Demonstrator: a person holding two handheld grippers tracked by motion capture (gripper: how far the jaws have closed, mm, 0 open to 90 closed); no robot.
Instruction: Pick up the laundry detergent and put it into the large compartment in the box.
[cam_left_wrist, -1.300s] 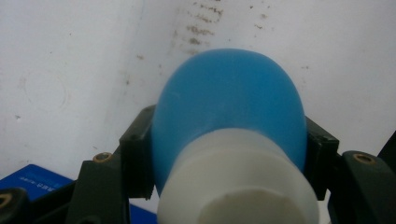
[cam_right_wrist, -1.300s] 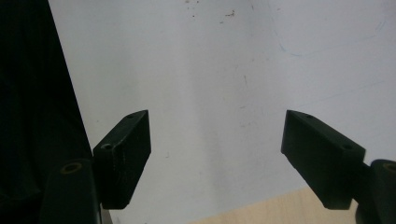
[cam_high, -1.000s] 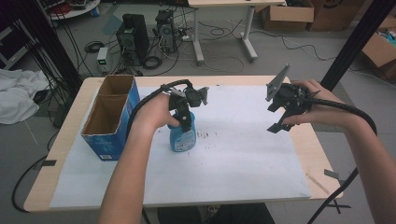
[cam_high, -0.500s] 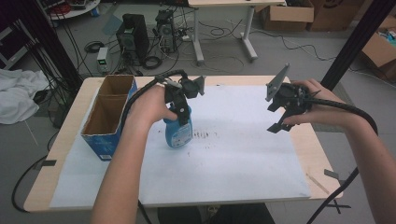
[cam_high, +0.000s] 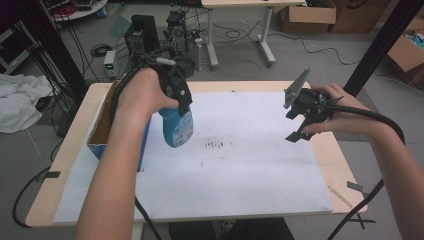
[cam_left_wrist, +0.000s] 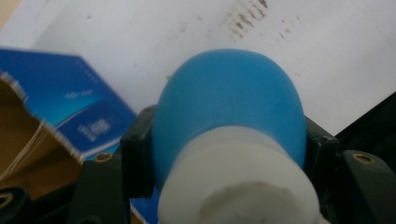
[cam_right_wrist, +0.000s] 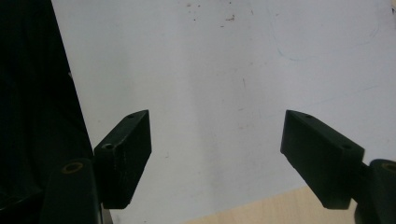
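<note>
While the counter spreads across the middle of the high view under its white sheet, the blue bottle hangs left of centre, long axis roughly upright, just right of the blue cardboard box at the left edge. The left hand-held gripper clamps its neck from above; the right hand-held gripper hovers gaping, empty, well apart at right. Closer in, the left gripper view shows the jaws pressing the blue shoulder below the white collar, which the hand masks from above.

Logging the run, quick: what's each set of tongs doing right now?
Left tongs: closed on the blue bottle, held off the table.
Right tongs: open, nothing between them, over the white sheet.
</note>
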